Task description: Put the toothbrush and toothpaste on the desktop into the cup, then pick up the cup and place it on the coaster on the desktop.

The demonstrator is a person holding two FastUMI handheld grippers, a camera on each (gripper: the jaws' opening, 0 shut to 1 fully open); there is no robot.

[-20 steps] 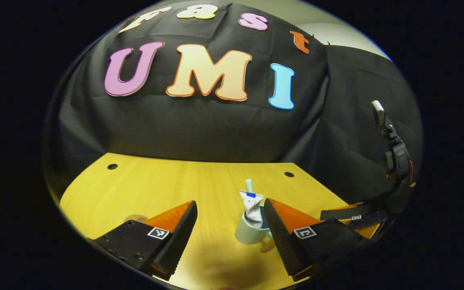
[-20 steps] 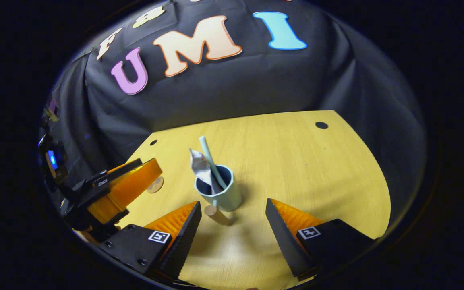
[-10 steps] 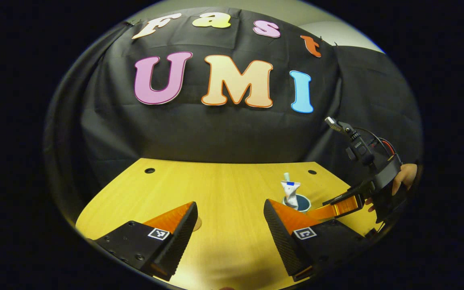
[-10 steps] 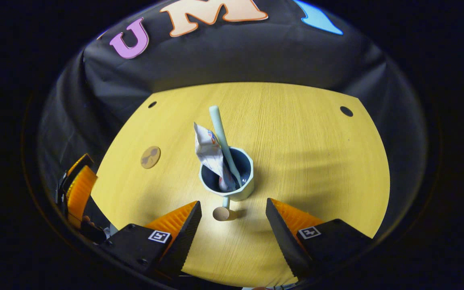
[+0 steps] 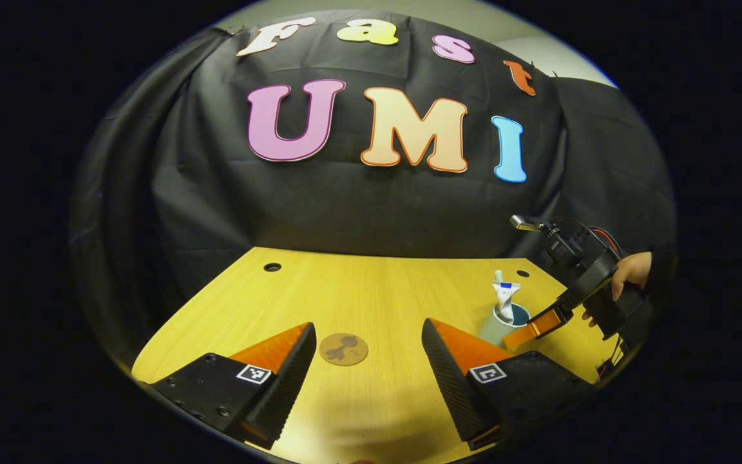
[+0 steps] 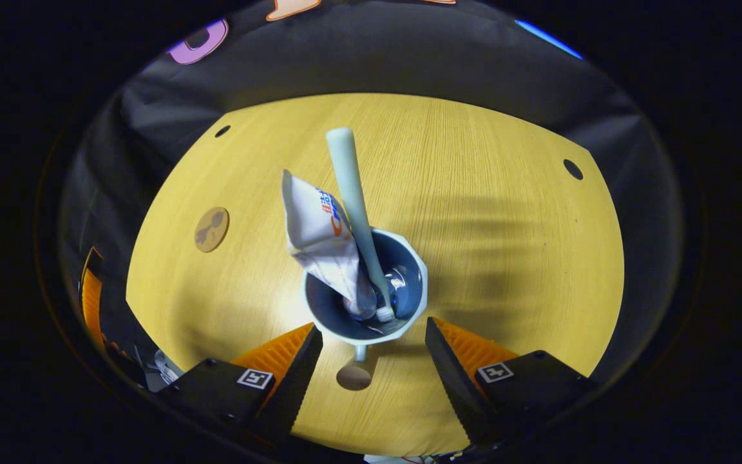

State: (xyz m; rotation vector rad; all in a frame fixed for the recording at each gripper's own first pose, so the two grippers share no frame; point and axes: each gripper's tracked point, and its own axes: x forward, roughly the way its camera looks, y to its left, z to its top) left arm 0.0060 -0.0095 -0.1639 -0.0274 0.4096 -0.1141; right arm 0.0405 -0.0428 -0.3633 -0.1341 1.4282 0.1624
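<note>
In the right gripper view I look down into a pale blue cup (image 6: 323, 307) on the yellow desktop. A crumpled white toothpaste tube (image 6: 315, 233) and a pale green toothbrush (image 6: 351, 187) stand in it, leaning away. The cup's handle (image 6: 354, 376), with a round wooden end, points toward me between the fingers of my open right gripper (image 6: 374, 361), which touch nothing. In the left gripper view the round brown coaster (image 5: 343, 348) lies on the desk just ahead of my open, empty left gripper (image 5: 368, 361). The cup (image 5: 492, 331) stands farther right, with the right gripper (image 5: 536, 325) at it.
A hand (image 5: 632, 269) holds the right gripper at the desk's right edge. The coaster (image 6: 211, 229) lies left of the cup with bare desk between them. Small round holes (image 5: 272, 267) (image 6: 572, 169) sit near the desk's far corners. Black cloth walls the back.
My right gripper has come in closer and higher over the cup, so its handle now lies between the fingers. My left gripper has swung left, bringing the coaster between its fingertips.
</note>
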